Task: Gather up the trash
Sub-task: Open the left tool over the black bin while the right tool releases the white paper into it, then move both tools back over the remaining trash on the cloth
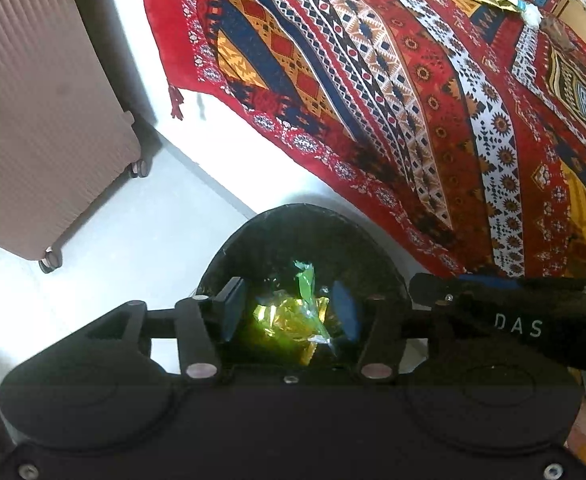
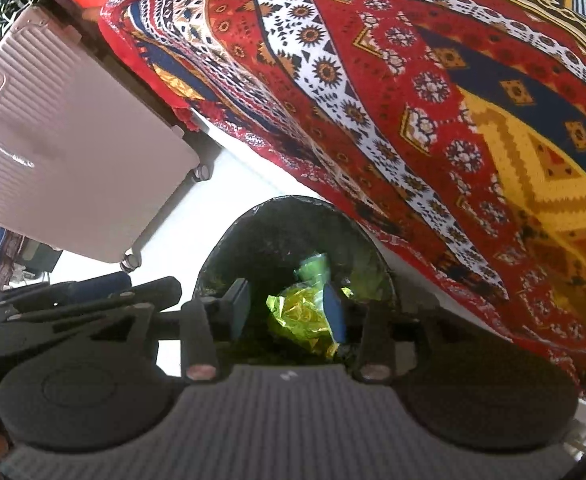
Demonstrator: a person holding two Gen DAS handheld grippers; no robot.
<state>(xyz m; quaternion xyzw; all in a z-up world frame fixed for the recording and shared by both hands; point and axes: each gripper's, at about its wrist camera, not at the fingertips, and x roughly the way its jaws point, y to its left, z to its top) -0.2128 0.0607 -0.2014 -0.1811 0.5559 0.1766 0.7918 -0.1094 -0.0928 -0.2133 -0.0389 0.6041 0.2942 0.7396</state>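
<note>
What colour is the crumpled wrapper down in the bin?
Shiny yellow-gold wrapper, with a green piece above it, in the black bin. Clearest in the left wrist view.

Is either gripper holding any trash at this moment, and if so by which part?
Nothing is held. The left gripper and right gripper stand open above the black bin; the crumpled wrappers lie loose inside it.
</note>
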